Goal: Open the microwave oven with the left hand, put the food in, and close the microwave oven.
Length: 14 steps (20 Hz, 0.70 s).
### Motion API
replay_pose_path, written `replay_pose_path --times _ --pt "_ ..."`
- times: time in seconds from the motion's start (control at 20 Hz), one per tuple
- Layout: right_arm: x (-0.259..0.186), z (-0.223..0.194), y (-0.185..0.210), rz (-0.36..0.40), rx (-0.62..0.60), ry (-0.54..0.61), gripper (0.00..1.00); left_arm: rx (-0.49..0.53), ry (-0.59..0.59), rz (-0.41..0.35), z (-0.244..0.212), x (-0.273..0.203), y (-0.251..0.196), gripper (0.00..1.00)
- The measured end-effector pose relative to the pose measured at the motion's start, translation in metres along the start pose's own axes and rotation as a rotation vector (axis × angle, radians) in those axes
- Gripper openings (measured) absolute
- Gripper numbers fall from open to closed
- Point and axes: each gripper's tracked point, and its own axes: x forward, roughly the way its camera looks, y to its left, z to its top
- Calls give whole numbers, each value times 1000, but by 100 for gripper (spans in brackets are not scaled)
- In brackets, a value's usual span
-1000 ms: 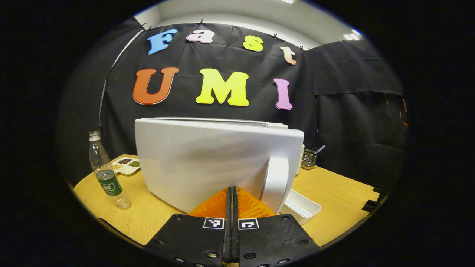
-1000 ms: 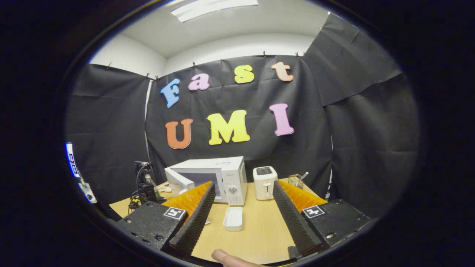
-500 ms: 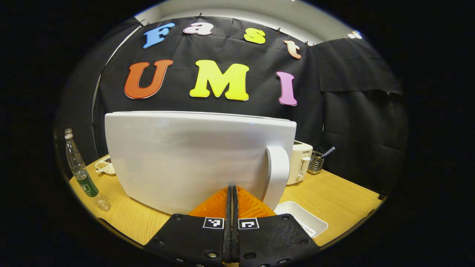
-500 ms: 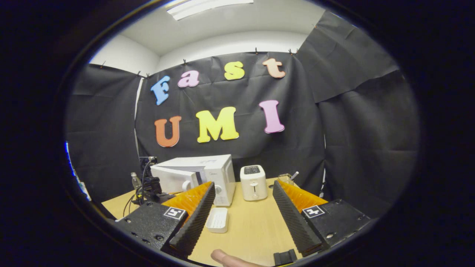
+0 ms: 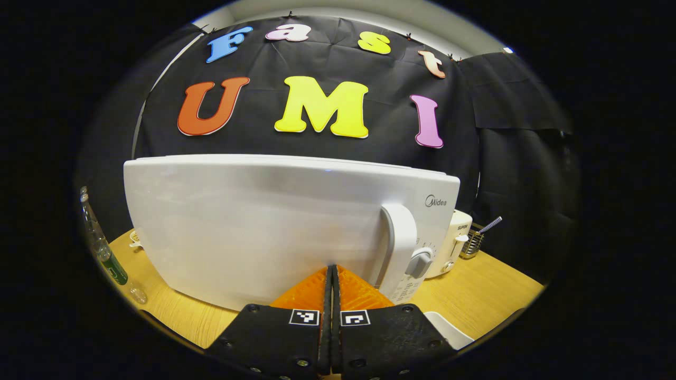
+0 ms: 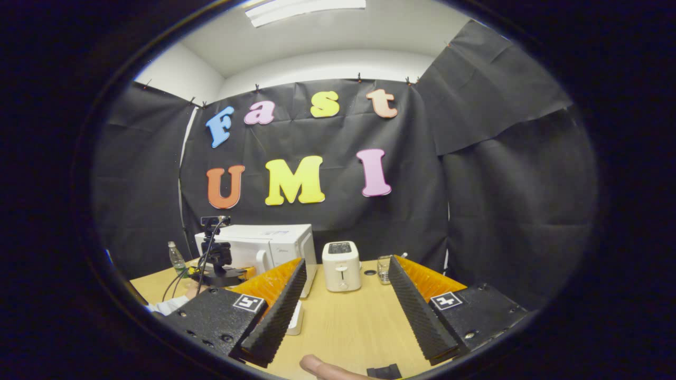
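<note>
The microwave oven [image 5: 274, 227], a smooth white box with a rounded door and an arched handle [image 5: 400, 243], stands right in front of my left gripper [image 5: 331, 282], whose ribbed fingers are pressed together with nothing between them, tips at the door's lower edge. To its right sit a cream toaster [image 5: 453, 243] and a wire-mesh holder [image 5: 471, 244]; a clear plastic bottle [image 5: 100, 248] stands far left on the wood-grain table [image 5: 475, 295]. My right gripper [image 6: 343, 311] gapes wide over the table, holding nothing, well back from the oven [image 6: 264, 248].

White microwave oven [image 5: 274, 227] stands upright on the table; door shut, handle at right.
</note>
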Motion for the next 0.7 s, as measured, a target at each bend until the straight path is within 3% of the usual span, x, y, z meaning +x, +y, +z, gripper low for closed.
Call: replay_pose_path --times 0.2,0.5,0.6,0.7 --pt "-21 18 -2 -38 -52 -61 99 26 36 44 -2 1 -1 0" --pt "-36 24 0 -49 -68 -54 99 -25 58 20 -5 0 -2 1" --pt "-40 28 1 -55 -81 -54 99 -20 103 52 -15 -4 6 0" --pt "-43 27 -1 -69 -98 -41 99 -66 137 37 -18 -22 1 0"
